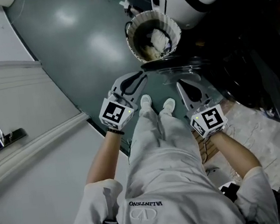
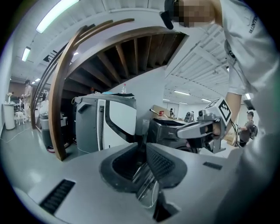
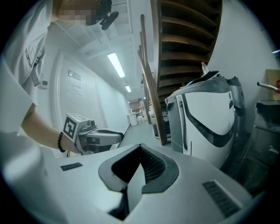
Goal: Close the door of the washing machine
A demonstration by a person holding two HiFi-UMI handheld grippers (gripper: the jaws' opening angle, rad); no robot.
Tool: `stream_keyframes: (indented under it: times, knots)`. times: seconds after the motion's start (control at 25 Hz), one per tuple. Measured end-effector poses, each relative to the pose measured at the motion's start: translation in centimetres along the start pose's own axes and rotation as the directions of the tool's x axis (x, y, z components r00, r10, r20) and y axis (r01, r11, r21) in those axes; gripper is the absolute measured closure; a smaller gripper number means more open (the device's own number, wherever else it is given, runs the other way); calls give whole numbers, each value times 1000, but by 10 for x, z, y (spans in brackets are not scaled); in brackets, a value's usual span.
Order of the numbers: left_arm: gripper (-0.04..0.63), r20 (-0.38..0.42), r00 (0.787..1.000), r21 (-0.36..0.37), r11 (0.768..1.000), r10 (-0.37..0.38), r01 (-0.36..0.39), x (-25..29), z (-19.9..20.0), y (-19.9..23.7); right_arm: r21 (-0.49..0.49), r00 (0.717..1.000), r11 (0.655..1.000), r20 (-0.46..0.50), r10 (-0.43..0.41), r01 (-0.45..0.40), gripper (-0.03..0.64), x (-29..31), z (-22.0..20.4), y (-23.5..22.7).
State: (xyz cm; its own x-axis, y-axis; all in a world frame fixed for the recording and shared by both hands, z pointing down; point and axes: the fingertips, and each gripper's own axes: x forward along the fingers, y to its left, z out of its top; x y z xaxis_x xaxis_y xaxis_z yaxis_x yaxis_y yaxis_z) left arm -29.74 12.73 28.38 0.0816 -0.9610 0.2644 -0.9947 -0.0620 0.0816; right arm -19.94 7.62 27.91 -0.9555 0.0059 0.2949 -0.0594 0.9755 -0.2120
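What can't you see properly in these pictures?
Washer inside: head view, too dark.
Door hinge: head view, lost in shadow.
Basket contents: head view, too small.
Washer's lower front: left gripper view, behind left gripper.

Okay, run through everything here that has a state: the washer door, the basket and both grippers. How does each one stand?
Washing machine door: open, not yet closed.
Basket: upright, laundry inside.
Left gripper: jaws slightly apart, nothing between them.
Right gripper: jaws shut, empty.
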Motion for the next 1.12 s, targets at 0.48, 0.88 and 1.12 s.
stream_keyframes:
  times: [0.48, 0.88, 1.12]
  knots:
    - [506, -88, 990, 16, 994, -105, 107, 34, -79, 39, 23, 998, 1000, -59, -6, 7, 606, 64, -54, 3]
    - [494, -148, 968, 29, 977, -203, 210, 77, -139, 52, 94, 993, 992, -97, -73, 82, 606, 92, -101, -22]
    - [494, -172, 958, 29, 970, -231, 240, 97, -171, 61, 98, 991, 992, -114, -63, 74, 606, 111, -125, -31]
